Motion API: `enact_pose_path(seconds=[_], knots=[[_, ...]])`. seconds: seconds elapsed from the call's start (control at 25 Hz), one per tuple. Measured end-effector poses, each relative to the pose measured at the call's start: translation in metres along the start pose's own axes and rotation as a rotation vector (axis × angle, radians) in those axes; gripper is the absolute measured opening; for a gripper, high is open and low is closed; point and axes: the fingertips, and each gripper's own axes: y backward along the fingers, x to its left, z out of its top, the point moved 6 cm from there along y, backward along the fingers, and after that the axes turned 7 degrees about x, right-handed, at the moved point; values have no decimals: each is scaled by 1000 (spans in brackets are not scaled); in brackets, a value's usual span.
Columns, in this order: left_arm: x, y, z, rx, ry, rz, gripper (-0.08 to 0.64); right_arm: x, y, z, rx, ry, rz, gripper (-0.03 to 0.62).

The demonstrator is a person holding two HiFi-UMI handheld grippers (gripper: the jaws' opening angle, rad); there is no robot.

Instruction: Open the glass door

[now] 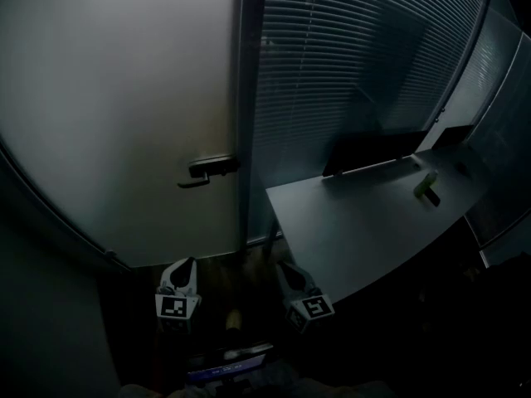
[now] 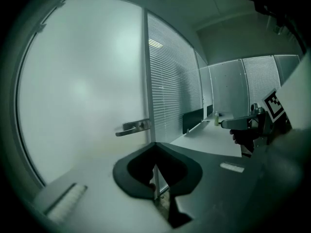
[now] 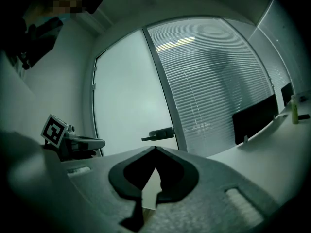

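Nearest, low in the head view: the left gripper (image 1: 187, 265) and the right gripper (image 1: 286, 270), side by side, aimed roughly level toward the door and well apart from it. Both clenched, jaw tips pressed together, nothing between them in either gripper view. Ahead and to the left, the tall frosted glass door (image 1: 124, 114), shut against its slim metal frame post (image 1: 243, 98). On it, near that edge, the dark metal lever handle (image 1: 207, 170), horizontal, with neither gripper on it. Right of the post, a glass partition with lowered slatted blinds (image 1: 348, 65). In front of that, a pale grey desk (image 1: 348, 222), its near corner close to the door's latch side, with a dark low screen (image 1: 373, 150) and a small greenish bottle (image 1: 426, 186) farther back. Likely risks from here: reaching the lever with jaws closed, so no grasp, only a push sliding off the smooth bar; knocking the frosted pane with the tips in this dim light; clipping the desk corner with the right gripper; pressing the lever too little and hauling against a latched door.
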Motion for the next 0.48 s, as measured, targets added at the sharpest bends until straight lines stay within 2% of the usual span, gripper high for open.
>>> enact_pose_path(seconds=[0.48], knots=[[52,-74,23,9,-22,-52,5,-17,-72,13,21,-8,-42,2]])
